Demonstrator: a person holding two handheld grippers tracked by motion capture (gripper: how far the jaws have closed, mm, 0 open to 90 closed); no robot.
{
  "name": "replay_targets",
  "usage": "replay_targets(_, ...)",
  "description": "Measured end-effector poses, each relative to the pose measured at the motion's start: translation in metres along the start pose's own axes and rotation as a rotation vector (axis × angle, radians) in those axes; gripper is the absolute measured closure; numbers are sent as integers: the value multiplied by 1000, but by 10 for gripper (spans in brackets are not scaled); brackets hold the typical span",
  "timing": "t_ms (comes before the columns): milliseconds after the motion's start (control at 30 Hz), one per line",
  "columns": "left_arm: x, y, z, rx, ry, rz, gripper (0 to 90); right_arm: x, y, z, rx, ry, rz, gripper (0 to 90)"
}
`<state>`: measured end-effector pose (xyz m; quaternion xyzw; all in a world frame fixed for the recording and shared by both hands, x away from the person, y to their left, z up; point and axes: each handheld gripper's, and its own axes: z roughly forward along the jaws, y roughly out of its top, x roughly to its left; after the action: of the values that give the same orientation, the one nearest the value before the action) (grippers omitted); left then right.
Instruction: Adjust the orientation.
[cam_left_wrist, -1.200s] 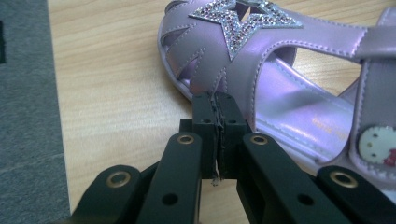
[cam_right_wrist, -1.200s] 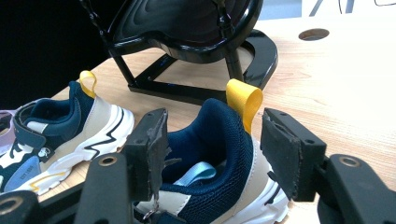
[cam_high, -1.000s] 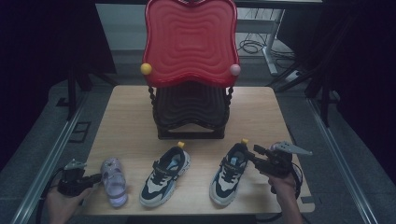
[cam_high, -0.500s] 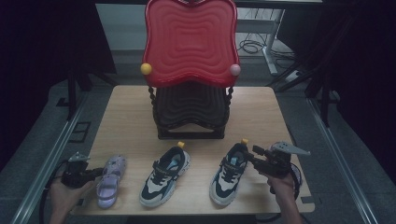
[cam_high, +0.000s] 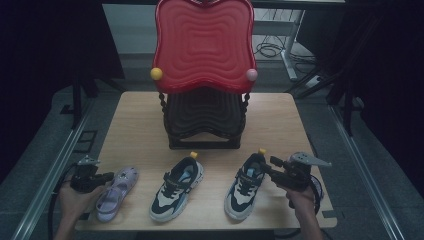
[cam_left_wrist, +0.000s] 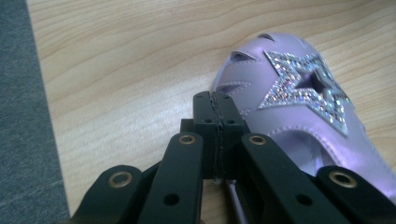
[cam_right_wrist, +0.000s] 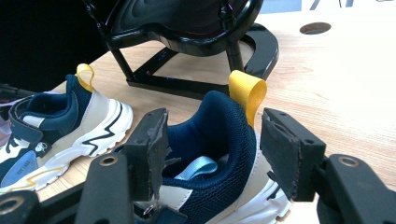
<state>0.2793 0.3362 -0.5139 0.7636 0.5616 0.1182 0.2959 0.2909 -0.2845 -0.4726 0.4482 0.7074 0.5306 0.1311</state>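
So on the far left, the left tongs (cam_high: 107, 176) sit at the counter's (cam_high: 135, 130) left front corner, held low in the person's left hand (cam_high: 75, 199). The jaws are pressed flat together, nothing between them. In the left gripper view the closed tips are right at the edge of the purple sandal (cam_left_wrist: 299, 107), the one with the glittery star on top; can't tell if they actually touch it or just sit beside it. The sandal lies flat near the front left edge, toe pointing toward the person.

Next over, the middle sneaker (cam_high: 177, 187), navy and white with a yellow heel loop, sits on the counter by itself, near the sandal but apart from it.

Behind that, mid-counter, there's a black stand (cam_high: 205, 120) with a big red wavy tray (cam_high: 204, 42) leaning upright on it, with a yellow ball and a pink ball at its lower corners.

Then the right sneaker (cam_high: 245, 186), same design, heel away from the person. The right tongs (cam_high: 272, 167) are at its heel, jaws apart. In the right gripper view the heel collar and yellow loop (cam_right_wrist: 247, 95) sit between the two pads (cam_right_wrist: 152, 144), and there's a gap on each side, so no squeeze on it.
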Motion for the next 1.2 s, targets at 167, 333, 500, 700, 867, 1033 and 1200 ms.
replay_targets(167, -1, 3, 3, 2, -2, 10, 895, 0, 0, 0, -1, -1, 8, 416)
replay_targets(333, -4, 8, -12, -65, 4, 9, 854, -1, -1, -1, 1, -3, 7, 416)
replay_targets(500, -22, 18, -41, -173, -49, 34, 787, -2, 0, -4, -13, -7, 9, 416)
replay_targets(700, -49, 29, -57, -223, -151, 75, 616, 1, 0, -2, -13, -3, 8, 416)
replay_targets(867, -68, 37, -53, -215, -188, 101, 542, 0, 0, -2, -13, -4, 11, 416)
replay_targets(1033, -83, 46, -42, -225, -226, 108, 528, -3, -2, -1, -15, -25, 18, 416)
replay_targets(1200, -88, 41, -40, -242, -222, 105, 511, 0, -3, -1, -6, -40, 8, 421)
